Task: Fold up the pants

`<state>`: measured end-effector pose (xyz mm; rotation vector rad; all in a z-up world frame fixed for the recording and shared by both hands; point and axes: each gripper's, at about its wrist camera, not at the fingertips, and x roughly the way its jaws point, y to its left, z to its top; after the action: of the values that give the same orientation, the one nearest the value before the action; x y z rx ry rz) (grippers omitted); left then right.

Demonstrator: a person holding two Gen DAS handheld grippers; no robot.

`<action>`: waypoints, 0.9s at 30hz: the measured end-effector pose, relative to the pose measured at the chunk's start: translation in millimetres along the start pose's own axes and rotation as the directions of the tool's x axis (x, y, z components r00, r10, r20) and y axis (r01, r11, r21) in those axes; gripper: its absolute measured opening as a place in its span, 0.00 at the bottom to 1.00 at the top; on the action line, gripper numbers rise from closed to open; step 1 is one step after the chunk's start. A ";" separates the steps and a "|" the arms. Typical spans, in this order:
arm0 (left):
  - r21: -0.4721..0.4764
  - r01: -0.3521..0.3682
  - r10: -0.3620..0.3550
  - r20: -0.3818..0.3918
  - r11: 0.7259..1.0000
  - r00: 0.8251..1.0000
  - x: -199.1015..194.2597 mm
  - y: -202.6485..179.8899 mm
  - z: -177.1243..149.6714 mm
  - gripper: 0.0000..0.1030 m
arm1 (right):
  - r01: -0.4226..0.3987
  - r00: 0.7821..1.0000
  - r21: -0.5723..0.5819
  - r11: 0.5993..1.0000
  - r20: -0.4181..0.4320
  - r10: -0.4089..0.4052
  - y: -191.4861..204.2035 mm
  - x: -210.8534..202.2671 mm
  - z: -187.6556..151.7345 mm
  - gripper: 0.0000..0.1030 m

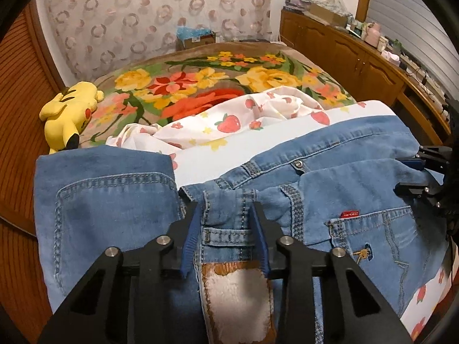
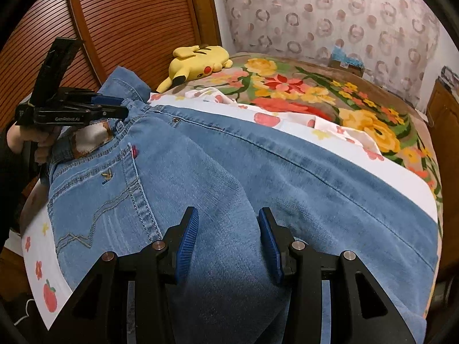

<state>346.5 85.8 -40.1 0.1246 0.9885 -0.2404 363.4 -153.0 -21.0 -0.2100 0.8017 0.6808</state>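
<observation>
Light blue jeans lie folded across the bed on a white strawberry-print sheet, back pocket and worn waistband patch up. My left gripper straddles the waistband at a belt loop, fingers open around the denim. It also shows in the right wrist view at the waistband end. My right gripper is open, its blue pads on either side of a raised fold of the jeans at mid-leg. It shows at the right edge of the left wrist view.
A yellow Pikachu plush lies at the bed's far left. A floral blanket covers the far half of the bed. A crumpled strawberry sheet lies beyond the jeans. Wooden cabinets line the right wall; a slatted wooden door stands left.
</observation>
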 end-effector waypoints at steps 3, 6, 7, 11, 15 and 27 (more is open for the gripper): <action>-0.003 -0.004 0.004 -0.009 1.000 1.000 1.9 2.0 0.6 0.20 | -0.006 1.000 0.002 1.000 0.003 0.006 -0.7 -1.8 -1.2 0.44; -0.006 -0.023 0.023 -0.004 1.000 1.000 0.6 3.1 -1.8 0.09 | -0.001 1.000 -0.005 1.000 0.008 0.001 2.0 -4.6 -1.1 0.37; -0.003 -0.022 0.022 0.006 1.000 1.000 -2.2 2.1 -3.8 0.09 | 0.006 1.000 -0.005 1.000 0.016 -0.006 2.0 -7.3 -2.0 0.25; 0.014 -0.028 0.027 0.049 1.000 0.998 -18.7 -4.2 -7.1 0.06 | 0.010 0.999 -0.017 1.000 0.040 -0.009 7.6 -15.4 -2.5 0.08; 0.017 -0.033 0.031 0.111 0.999 0.993 -44.3 -9.1 -6.2 0.06 | 0.041 0.997 -0.034 0.999 0.073 -0.038 17.1 -24.1 -2.0 0.07; -0.069 -0.087 0.102 0.268 0.994 0.958 -97.0 13.9 7.2 0.05 | 0.122 0.972 -0.085 0.989 0.212 -0.102 42.4 -60.9 22.4 0.07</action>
<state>304.8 111.8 45.1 0.0844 0.7138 -0.1367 319.5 -140.2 41.6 -0.2664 0.5525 0.6242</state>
